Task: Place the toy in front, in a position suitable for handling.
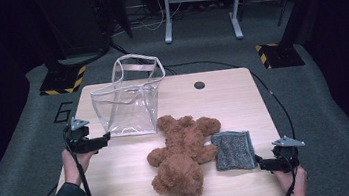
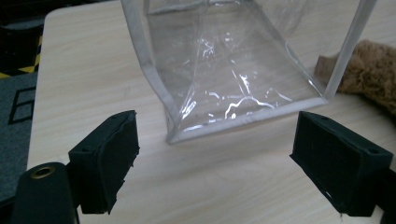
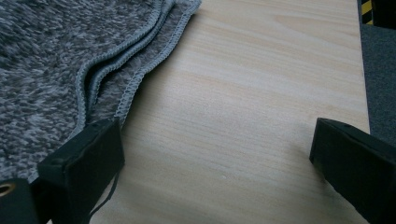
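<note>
A clear plastic bag (image 1: 127, 101) with a pale handle stands upright at the table's back left. In the left gripper view the clear bag (image 2: 224, 74) rises just beyond my left gripper (image 2: 233, 163), whose jaws are wide apart and hold nothing. In the high view that left gripper (image 1: 98, 140) hovers beside the bag's lower left corner. A brown teddy bear (image 1: 184, 152) lies mid-table; its fur (image 2: 373, 74) shows at the edge. A folded grey cloth (image 1: 233, 150) lies right of it. My right gripper (image 1: 263, 162) is open at the grey cloth's (image 3: 51, 70) corner, nothing between its jaws.
The light wooden table (image 1: 223, 97) has a round cable hole (image 1: 199, 85) near its back edge. Grey carpet surrounds it, with yellow-black striped bases (image 1: 64, 80) at the back left and back right. A white frame (image 1: 200, 4) stands farther back.
</note>
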The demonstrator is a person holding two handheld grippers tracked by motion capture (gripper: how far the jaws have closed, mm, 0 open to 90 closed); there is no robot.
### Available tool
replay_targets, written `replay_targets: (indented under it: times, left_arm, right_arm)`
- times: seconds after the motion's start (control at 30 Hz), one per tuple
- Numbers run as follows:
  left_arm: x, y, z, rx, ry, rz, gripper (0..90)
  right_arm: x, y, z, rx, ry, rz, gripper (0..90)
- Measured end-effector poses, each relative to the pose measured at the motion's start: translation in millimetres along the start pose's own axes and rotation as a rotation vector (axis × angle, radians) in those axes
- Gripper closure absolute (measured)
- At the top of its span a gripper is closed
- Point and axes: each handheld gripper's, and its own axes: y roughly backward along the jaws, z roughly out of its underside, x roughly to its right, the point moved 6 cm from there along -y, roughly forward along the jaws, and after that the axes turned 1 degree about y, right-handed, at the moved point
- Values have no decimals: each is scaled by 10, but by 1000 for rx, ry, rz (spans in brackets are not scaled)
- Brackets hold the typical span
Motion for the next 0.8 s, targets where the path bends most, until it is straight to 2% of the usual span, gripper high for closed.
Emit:
replay_targets:
  times: [0.1, 0.13, 0.17, 0.23, 0.27, 0.43, 0.6, 0.8]
  left_arm:
    - [-7, 16, -154, 4, -7, 13, 147]
    - [-7, 16, -154, 4, -7, 13, 151]
    - [-11, 23, -264, 8, -20, 9, 150]
    - [-31, 24, -360, 9, -33, 2, 152]
    - [-31, 24, -360, 9, -33, 2, 153]
    - [-127, -44, -605, 23, -37, -11, 151]
    - [-185, -71, -833, 53, -23, -12, 156]
    - [-186, -138, -1148, 70, -30, 6, 171]
  right_arm:
    - [0, 1, 0, 0, 0, 0, 24]
    - [0, 1, 0, 0, 0, 0, 24]
    - [0, -1, 0, 1, 0, 1, 24]
    - [0, 0, 0, 0, -1, 0, 24]
    - [0, 0, 0, 0, -1, 1, 24]
    - [0, -1, 0, 1, -1, 2, 24]
    - [0, 1, 0, 0, -1, 1, 24]
    - [0, -1, 0, 1, -3, 4, 24]
